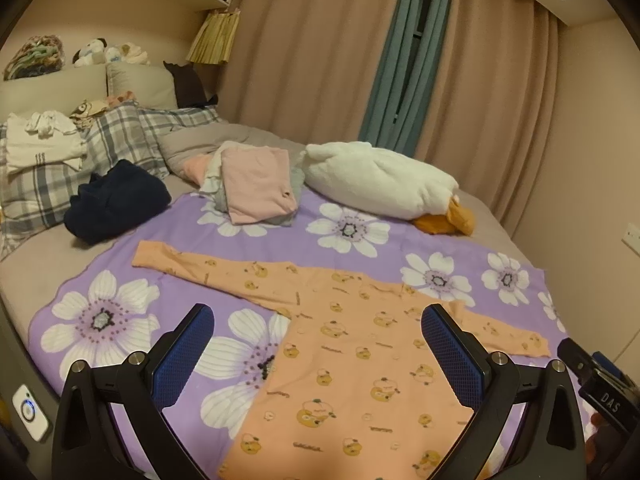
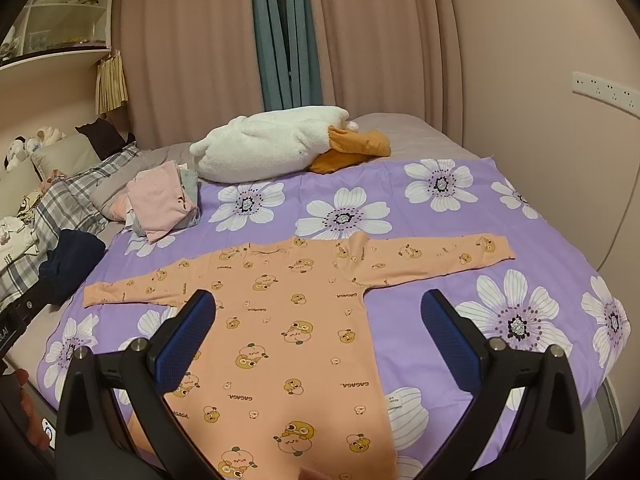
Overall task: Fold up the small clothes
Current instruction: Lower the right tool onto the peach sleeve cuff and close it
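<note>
Facing the bed, we see a purple flowered sheet spread over it, with pink curtains along the far wall. We find the orange shirt lying flat in the middle of the sheet, sleeves stretched out left and right. We hold the left gripper and the right gripper above its body, jaws wide and holding nothing. A folded pile, a white duck toy and a dark garment lie at the far edge; bare sheet shows beside both sleeves.
</note>
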A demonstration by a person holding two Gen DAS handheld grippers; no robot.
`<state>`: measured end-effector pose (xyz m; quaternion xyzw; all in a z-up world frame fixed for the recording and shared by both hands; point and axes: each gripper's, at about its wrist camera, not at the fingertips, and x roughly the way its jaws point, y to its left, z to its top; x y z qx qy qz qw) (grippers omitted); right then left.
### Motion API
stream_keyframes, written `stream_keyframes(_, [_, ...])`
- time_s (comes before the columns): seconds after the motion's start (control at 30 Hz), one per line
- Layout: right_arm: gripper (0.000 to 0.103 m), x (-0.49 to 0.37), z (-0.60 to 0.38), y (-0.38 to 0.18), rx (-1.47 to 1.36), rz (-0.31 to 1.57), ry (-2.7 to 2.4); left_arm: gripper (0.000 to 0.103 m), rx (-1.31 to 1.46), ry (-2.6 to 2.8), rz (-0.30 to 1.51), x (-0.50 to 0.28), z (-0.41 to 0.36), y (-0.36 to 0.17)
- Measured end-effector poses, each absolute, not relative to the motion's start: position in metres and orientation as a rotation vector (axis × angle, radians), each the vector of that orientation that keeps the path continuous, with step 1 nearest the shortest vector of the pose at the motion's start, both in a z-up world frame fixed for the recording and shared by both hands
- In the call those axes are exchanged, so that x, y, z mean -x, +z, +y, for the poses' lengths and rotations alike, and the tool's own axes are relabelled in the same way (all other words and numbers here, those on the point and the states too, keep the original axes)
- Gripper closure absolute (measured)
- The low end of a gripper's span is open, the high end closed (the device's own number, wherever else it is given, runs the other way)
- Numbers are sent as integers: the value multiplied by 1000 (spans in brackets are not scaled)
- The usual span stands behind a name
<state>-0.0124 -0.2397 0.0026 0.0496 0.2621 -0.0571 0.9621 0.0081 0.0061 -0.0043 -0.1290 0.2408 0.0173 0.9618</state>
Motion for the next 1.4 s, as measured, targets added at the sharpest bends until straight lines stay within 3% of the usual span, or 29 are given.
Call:
stream_keyframes(0.5, [0, -15, -269, -7, -130, 573, -54, 0, 223, 66, 560, -40, -2, -30])
stream_keyframes(0.63, [1, -48, -319, -18, -247, 642, -51, 0, 197, 38, 560, -66, -2, -50])
stream_keyframes(0.87, [3, -110, -441, -55, -519, 785, -124, 4, 407, -144, 734, -120, 34, -118])
stream_keyframes(0.93, [6, -119, -473, -72, -594, 831, -186, 10, 458, -159, 779, -131, 44, -137])
stream_keyframes(1.2, [28, -122, -589, -130, -933, 777, -274, 20, 524, -115, 950, -158, 66, -184])
stream_keyframes(1.33, [33, -130, -617, -146, -1009, 708, -281, 20, 459, -130, 959, -158, 59, -187])
stream_keyframes(1.4, [40, -136, -625, -153, -1031, 669, -280, 20, 440, -164, 961, -160, 57, -186])
